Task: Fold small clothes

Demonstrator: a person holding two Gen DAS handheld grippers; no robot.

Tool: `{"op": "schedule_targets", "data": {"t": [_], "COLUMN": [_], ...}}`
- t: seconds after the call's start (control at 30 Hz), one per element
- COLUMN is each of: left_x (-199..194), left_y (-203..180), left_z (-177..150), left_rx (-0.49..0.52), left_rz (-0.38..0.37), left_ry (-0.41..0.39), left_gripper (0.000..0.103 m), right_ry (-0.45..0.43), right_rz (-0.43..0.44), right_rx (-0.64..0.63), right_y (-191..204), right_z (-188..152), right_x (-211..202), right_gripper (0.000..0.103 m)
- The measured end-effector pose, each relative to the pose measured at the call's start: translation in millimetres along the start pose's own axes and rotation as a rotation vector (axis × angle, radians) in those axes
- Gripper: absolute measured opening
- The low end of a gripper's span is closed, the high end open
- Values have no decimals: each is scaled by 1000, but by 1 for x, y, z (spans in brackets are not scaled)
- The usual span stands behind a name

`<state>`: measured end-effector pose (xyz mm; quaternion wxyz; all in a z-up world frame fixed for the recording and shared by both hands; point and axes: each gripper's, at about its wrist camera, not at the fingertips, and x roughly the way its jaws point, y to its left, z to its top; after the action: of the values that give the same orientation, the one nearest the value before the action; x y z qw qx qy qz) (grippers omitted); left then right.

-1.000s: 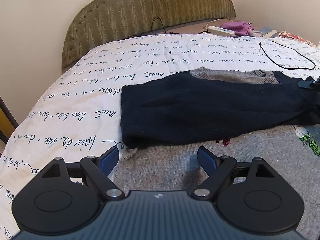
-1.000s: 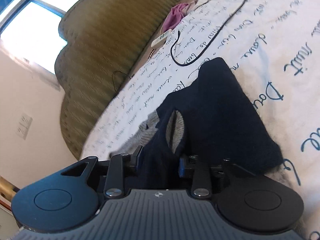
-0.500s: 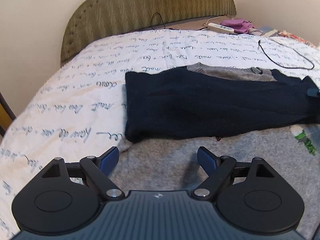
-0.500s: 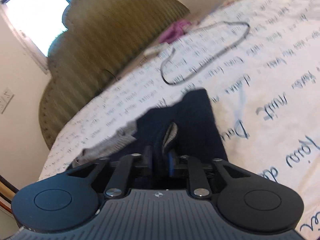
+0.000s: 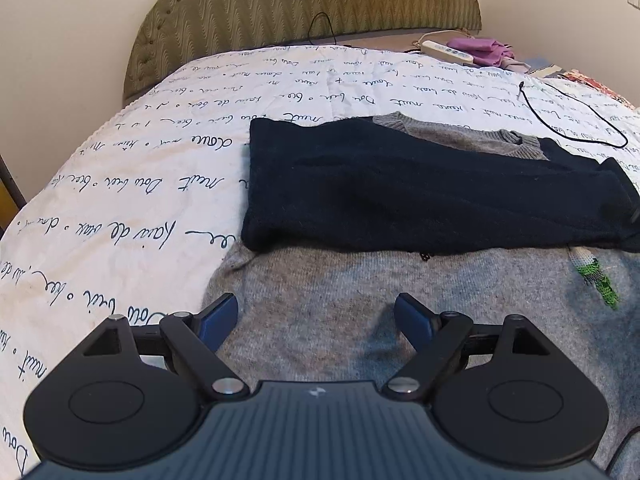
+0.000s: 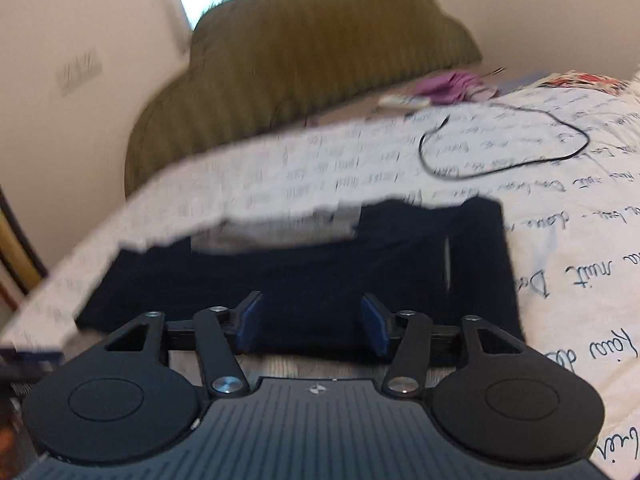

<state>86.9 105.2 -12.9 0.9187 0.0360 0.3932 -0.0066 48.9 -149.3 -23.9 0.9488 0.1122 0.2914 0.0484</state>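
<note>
Both grippers are hanging unclenched, the right gripper [image 6: 311, 322] just opening off the navy sleeves now lying across the grey sweater [image 5: 360, 312] below the headboard [image 5: 304, 4], while the left gripper [image 5: 316, 318] is likely waiting to lift the hem.

The left gripper [image 5: 316, 314] hovers, jaws wide apart, over a grey sweater [image 5: 400, 304] (navy sleeves [image 5: 420, 192] folded across it) on the script-printed bedspread [image 5: 140, 184].

- The grey knitted sweater [image 5: 400, 300] lies flat on the bed, with a small green pattern on it.
- Its dark navy sleeves [image 5: 420, 196] are folded across the chest, below the collar.
</note>
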Motion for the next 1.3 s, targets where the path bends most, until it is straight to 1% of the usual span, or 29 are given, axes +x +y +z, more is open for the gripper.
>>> {"op": "schedule_targets", "data": {"t": [0.03,0.07,0.1,0.17,0.23,0.3,0.4,0.5,0.53,0.67,0.77,0.9,1.1,1.2,1.3], "left_x": [-1,-2,-3,-5,-7,-10,-15,-20,-21,-26,-31,-38,-50,-55,-59], "left_y": [-1,-1,-1,-2,-4,-6,-9,-13,-13,-15,-17,-19,-24,-26,-29], "left_z": [-1,-2,-3,-5,-7,-9,-13,-18,-20,-27,-33,-41,-51,-55,-60], "left_rx": [1,1,3,10,19,20,15,5,-1,-19,-24,-31,-14,-7,-1], "left_rz": [-1,-3,-5,-6,-3,-1,-8,-4,-1,0,13,22,43,41,41], "left_ry": [1,1,1,3,4,-3,-8,-6,-5,1,-1,-3,-17,-20,-18], "left_gripper": [86,86,86,86,86,86,86,86,86,86,86,86,86,86,89], "right_ry": [23,28,22,-10,-45,-52,4,12,13,15,17,28,43,44,38], "right_rz": [-60,-119,-155,-175,-178,-164,-126,-172,-174,-120,-98,-88,-61,-48,-38], "right_rx": [-37,-64,-81,-103,-150,-220,-289,-343,-348,-306,-281,-280,-279,-285,-295], "right_y": [5,7,8,11,19,28,37,46,49,52,53,59,64,66,68], "right_z": [-3,-5,-6,-7,-7,-12,-20,-31,-33,-36,-40,-50,-62,-67,-70], "right_x": [5,6,5,-5,-17,-27,-29,-33,-35,-47,-56,-62,-73,-79,-87], "right_gripper": [64,65,65,70,88,95,95,95,95,96,99,101,101,101,101]}}
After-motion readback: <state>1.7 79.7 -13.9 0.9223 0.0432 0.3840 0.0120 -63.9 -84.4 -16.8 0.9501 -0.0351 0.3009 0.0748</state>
